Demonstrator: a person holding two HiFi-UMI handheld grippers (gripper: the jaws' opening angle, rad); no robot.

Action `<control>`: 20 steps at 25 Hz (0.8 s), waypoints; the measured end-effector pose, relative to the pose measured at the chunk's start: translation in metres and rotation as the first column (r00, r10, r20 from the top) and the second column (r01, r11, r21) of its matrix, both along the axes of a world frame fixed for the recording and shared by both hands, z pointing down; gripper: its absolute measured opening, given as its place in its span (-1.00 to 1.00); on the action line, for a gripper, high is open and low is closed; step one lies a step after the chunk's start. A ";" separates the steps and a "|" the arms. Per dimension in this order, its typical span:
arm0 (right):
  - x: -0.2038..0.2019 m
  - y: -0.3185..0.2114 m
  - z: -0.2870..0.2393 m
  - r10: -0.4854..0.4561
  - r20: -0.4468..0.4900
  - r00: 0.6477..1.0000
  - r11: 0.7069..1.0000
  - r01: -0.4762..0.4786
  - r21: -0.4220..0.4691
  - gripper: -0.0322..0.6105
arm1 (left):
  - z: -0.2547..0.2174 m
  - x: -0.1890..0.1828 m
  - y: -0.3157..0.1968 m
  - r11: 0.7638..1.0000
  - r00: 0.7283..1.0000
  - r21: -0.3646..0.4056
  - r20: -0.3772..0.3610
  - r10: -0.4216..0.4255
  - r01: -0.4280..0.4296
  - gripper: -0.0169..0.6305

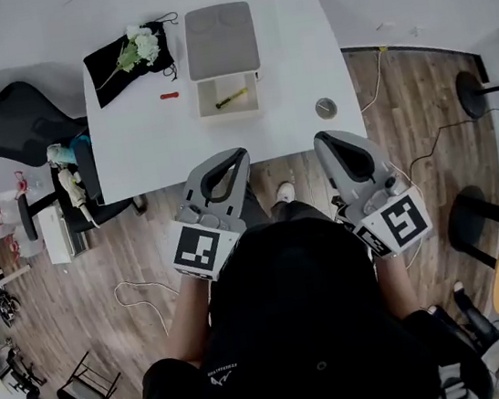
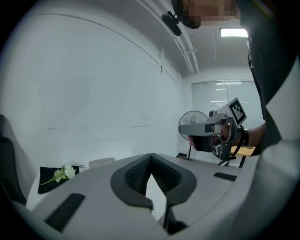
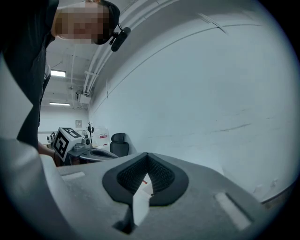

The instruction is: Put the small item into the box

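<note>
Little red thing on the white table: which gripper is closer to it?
Left. The left gripper hovers at the table's near edge, the small red item ahead to its left. The right gripper is farther right, past the open white box.

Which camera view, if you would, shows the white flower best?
The head view: the white flower lies fully visible on the black cloth. The left gripper view shows it small and low; the right gripper view misses it.

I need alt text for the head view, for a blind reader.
Seen from above, a person in black holds the left gripper and right gripper, both shut and empty, at the near edge of a white table. An open white box holding a yellow-green item and a small red item lie on it.
</note>
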State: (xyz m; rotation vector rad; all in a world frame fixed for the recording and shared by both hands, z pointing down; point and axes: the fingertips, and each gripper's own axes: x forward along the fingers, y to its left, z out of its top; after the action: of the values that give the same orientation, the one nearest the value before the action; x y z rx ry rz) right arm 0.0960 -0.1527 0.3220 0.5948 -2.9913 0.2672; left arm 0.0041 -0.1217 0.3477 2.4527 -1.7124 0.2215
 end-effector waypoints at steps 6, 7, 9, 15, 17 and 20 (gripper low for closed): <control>0.014 0.004 -0.008 -0.029 0.012 1.000 0.999 0.029 0.016 -0.90 | -0.035 0.018 0.000 0.996 0.999 0.075 -0.026 -0.044 0.046 -0.93; 0.015 0.004 -0.011 -0.032 0.014 0.999 0.999 0.032 0.021 -0.90 | -0.043 0.020 0.000 0.995 0.998 0.087 -0.031 -0.047 0.050 -0.93; 0.017 0.006 -0.017 -0.037 0.023 0.999 0.999 0.036 0.034 -0.90 | -0.056 0.024 -0.001 0.992 0.998 0.110 -0.034 -0.052 0.055 -0.93; 0.022 0.007 -0.052 -0.063 0.058 0.996 0.994 0.058 0.096 -0.90 | -0.095 0.030 -0.004 0.983 0.997 0.167 -0.025 -0.073 0.076 -0.93; 0.024 0.006 -0.065 -0.073 0.061 0.996 0.990 0.065 0.123 -0.90 | -0.105 0.032 -0.003 0.980 0.997 0.182 -0.014 -0.076 0.077 -0.93; 0.028 0.002 -0.083 -0.082 0.064 0.995 0.985 0.070 0.160 -0.90 | -0.116 0.032 -0.002 0.977 0.997 0.200 0.006 -0.081 0.079 -0.93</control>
State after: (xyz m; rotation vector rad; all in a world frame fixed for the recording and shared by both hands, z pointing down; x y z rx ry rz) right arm 0.1241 -0.1502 0.2392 0.4924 -3.1161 0.0467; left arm 0.0364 -0.1237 0.2314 2.5155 -1.9214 0.0609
